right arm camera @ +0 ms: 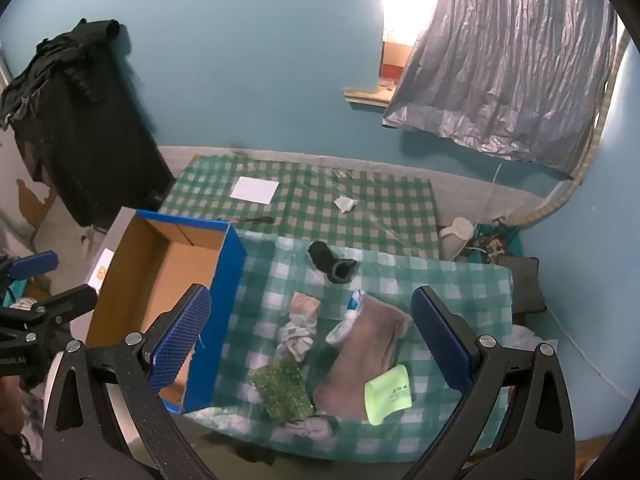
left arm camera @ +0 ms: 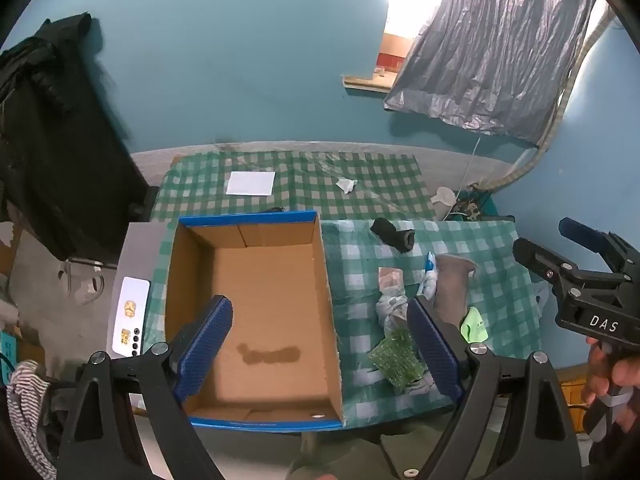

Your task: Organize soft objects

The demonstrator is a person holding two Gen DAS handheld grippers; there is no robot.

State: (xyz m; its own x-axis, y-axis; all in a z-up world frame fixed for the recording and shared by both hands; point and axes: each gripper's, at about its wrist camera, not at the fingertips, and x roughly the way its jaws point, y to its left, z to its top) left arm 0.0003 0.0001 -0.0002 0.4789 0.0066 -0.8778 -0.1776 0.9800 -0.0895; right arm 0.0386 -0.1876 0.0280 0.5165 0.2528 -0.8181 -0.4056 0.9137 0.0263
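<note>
Both grippers hovering wide open, holding nothing: left gripper [left arm camera: 320, 344] over the cardboard box [left arm camera: 256, 304], right gripper [right arm camera: 310, 340] over the soft items. Lying on the checked surface [right arm camera: 460, 280], right of the box: brown cloth [right arm camera: 368, 356], green scrubber [right arm camera: 284, 392], lime cloth [right arm camera: 388, 394], black sock [right arm camera: 332, 264]. Partly covering one another; bottom white cloth cut off, hard to make out.

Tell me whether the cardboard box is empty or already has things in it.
Empty: the cardboard box shows only its bare, stained brown floor; the soft items lie outside on the checked cloth.
</note>
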